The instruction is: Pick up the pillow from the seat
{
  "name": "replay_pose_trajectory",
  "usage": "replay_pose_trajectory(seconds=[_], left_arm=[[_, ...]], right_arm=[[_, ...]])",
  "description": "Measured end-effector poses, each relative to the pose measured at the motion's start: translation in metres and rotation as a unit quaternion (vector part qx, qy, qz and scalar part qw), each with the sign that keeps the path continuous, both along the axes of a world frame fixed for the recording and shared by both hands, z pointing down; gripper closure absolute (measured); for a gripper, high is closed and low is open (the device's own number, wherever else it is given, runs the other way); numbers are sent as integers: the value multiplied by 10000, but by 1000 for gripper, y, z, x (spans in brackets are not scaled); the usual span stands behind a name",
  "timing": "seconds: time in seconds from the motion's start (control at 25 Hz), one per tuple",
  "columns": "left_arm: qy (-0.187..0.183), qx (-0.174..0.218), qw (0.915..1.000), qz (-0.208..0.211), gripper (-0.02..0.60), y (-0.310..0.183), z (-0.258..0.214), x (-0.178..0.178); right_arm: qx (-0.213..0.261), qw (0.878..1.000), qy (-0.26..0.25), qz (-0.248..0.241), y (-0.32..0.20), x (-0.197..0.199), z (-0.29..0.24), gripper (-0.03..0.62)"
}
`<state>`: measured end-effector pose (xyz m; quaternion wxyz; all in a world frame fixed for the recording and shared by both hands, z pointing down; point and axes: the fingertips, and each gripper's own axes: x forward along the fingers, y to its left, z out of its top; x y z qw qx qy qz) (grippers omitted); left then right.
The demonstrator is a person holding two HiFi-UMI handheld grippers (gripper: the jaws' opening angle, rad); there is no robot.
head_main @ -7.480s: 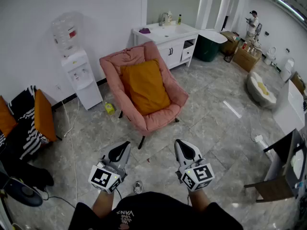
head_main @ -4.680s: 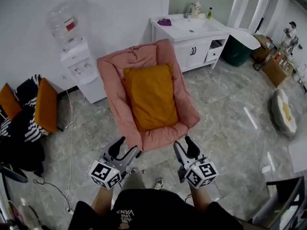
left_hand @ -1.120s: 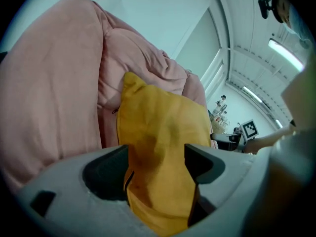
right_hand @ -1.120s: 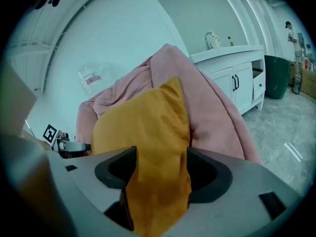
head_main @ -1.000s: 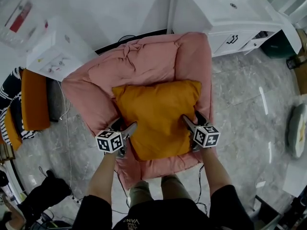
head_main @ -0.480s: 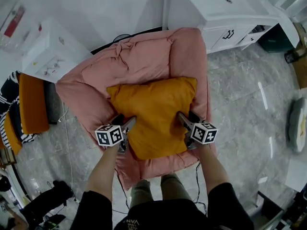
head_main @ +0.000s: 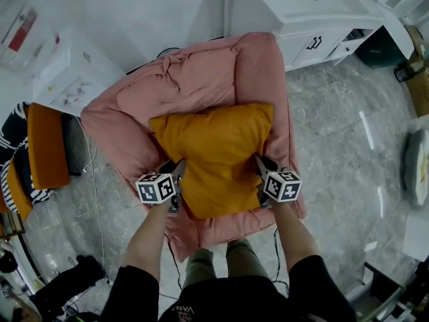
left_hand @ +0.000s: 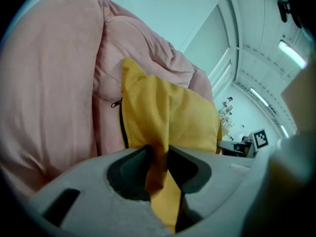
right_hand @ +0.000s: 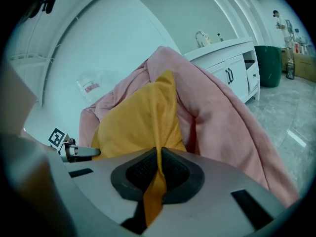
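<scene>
Left gripper (left_hand: pixel 159 158): my jaws have just been closing and now pinch a fold of the orange pillow (head_main: pixel 214 153) at its left edge.
Right gripper (right_hand: pixel 158 166): my jaws have just been closing too, and are clamped on a thin fold at the pillow's right edge.
Pillow: spans the gap between my two grippers, its bulk ahead of both sets of jaws, lying on the pink padded chair (head_main: pixel 201 79).
Chair: backrest beyond the pillow, padded sides just outside each gripper.
</scene>
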<state>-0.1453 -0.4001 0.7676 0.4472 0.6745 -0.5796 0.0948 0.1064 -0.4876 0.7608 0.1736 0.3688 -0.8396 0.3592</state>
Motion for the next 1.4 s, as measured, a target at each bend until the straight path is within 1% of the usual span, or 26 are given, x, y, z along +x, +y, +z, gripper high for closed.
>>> replay_pose_trajectory(seconds=[0.12, 0.32, 0.76, 1.0, 1.2, 1.4], left_arm=[[-12, 23, 10000, 7, 489, 11, -6, 0], [24, 100, 9999, 132, 505, 29, -17, 2], [247, 348, 9991, 58, 527, 84, -41, 11], [282, 392, 9987, 191, 535, 111, -51, 16], [292, 429, 9979, 384, 540, 131, -59, 20], [212, 503, 9971, 529, 545, 154, -66, 22]], right_arm=[[62, 10000, 15, 13, 10, -1, -9, 577], [195, 9997, 60, 122, 31, 2, -24, 583], [390, 9981, 77, 479, 93, 15, -58, 585], [494, 9967, 104, 629, 127, 22, -74, 583], [570, 9952, 152, 778, 151, 27, -82, 583], [662, 9932, 195, 935, 177, 30, -91, 583]])
